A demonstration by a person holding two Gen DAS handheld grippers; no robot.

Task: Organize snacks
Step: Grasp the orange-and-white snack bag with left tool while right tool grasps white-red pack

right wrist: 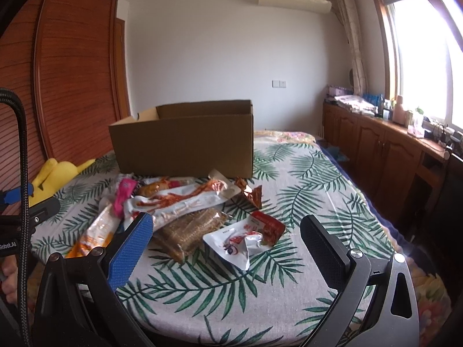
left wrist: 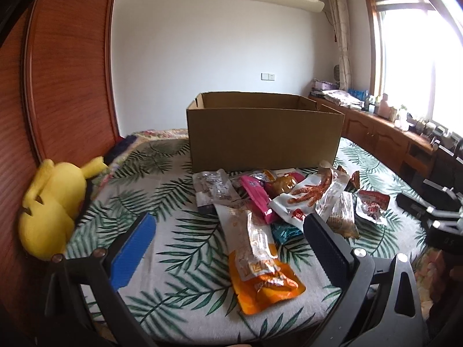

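Note:
An open cardboard box stands on a leaf-print bed cover. In front of it lies a pile of snack packets: an orange packet, a pink one, a white chicken-feet packet, a brown cracker packet and a small red-and-white packet. My left gripper is open just above the orange packet, nothing between its fingers. My right gripper is open, low over the cover, with the red-and-white packet lying between and beyond its fingertips.
A yellow plush toy lies at the left by a wooden headboard. Wooden cabinets with clutter run under the window on the right. The right gripper's body shows at the left wrist view's right edge.

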